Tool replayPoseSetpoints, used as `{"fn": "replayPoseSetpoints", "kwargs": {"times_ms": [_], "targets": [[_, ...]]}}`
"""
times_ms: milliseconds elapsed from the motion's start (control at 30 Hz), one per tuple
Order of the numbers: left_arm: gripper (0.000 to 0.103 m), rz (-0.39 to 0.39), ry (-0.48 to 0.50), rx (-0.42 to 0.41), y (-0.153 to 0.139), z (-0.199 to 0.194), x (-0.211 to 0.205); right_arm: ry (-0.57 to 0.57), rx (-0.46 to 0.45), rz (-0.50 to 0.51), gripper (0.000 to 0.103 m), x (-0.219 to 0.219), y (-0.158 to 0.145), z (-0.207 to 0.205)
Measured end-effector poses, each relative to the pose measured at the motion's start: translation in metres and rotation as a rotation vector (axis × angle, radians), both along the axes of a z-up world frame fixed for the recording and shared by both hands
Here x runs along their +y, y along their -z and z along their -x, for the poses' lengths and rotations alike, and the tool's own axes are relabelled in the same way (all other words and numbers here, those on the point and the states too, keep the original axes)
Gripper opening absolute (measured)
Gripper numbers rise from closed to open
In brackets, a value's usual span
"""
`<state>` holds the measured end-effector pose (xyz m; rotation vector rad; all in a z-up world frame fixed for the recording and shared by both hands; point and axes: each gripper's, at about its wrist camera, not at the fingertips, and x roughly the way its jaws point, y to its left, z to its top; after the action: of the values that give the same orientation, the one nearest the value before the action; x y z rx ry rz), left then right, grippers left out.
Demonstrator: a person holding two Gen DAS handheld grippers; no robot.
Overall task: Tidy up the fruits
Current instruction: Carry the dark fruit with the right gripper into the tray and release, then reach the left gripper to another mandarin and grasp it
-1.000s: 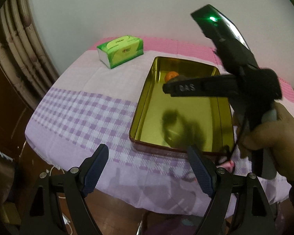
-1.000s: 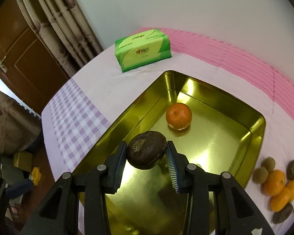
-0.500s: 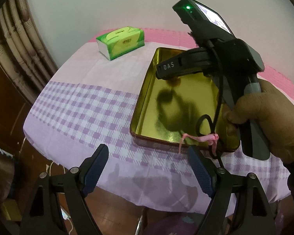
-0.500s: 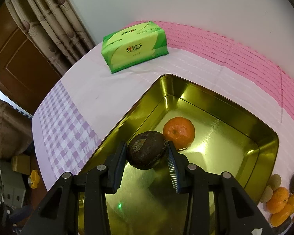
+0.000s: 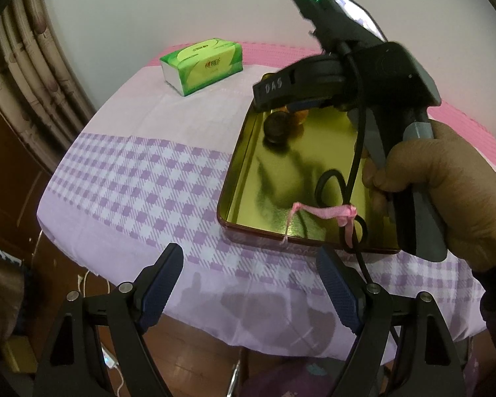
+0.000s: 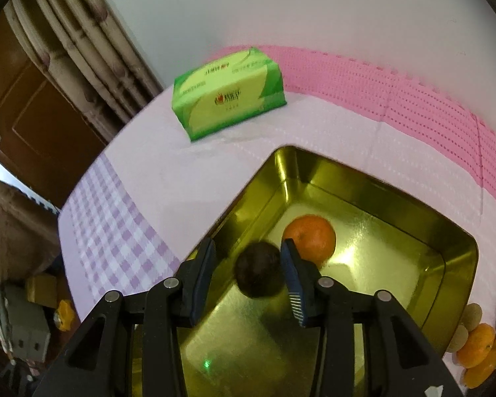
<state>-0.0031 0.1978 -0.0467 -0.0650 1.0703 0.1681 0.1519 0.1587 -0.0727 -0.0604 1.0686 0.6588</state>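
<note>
- Our right tool hangs over the far left corner of the gold tray, its jaws parted a little wider than the dark round fruit between them. The fruit looks blurred and clear of both pads, so we judge it released and dropping or just landing on the tray floor.
- That spot puts the dark fruit just beside the orange fruit already in the tray, which suits gathering the fruit in one corner and leaving the rest of the floor for more.
- More fruit waits in a small heap on the surface to the right of the tray, so the sorting is at an early stage.
- Our left tool hovers wide and empty, near the tray's front edge, out of the way.
- A green tissue pack sits well apart, beyond the tray.
</note>
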Motion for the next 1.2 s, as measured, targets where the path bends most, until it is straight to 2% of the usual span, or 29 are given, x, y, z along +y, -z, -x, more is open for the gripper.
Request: {"fn": "replayPoseSetpoints", "kwargs": {"times_ms": [367,567,767,967,1067,1200], "targets": [[0.083,-0.022,0.014,0.001,0.001,0.001,-0.002,0.051,-0.087,-0.140,0.044,-0.035,-0.036,0.016],[0.084,-0.039,0.021,-0.002,0.001,0.002,-0.006,0.099,-0.152,-0.158,0.052,-0.090,-0.045,0.057],[0.084,-0.068,0.031,-0.005,0.001,0.003,-0.012,0.235,-0.195,-0.070,0.056,-0.180,-0.033,0.099],[0.084,-0.114,0.056,-0.026,-0.001,0.008,-0.024,0.455,-0.213,0.113,0.057,-0.287,-0.009,0.123],[0.084,-0.138,0.097,-0.057,-0.005,0.011,-0.035,0.544,-0.195,0.180,0.057,-0.331,0.007,0.126],[0.084,-0.150,0.213,-0.119,-0.015,0.015,-0.058,0.646,-0.162,0.204,0.057,-0.376,0.023,0.127]]}}
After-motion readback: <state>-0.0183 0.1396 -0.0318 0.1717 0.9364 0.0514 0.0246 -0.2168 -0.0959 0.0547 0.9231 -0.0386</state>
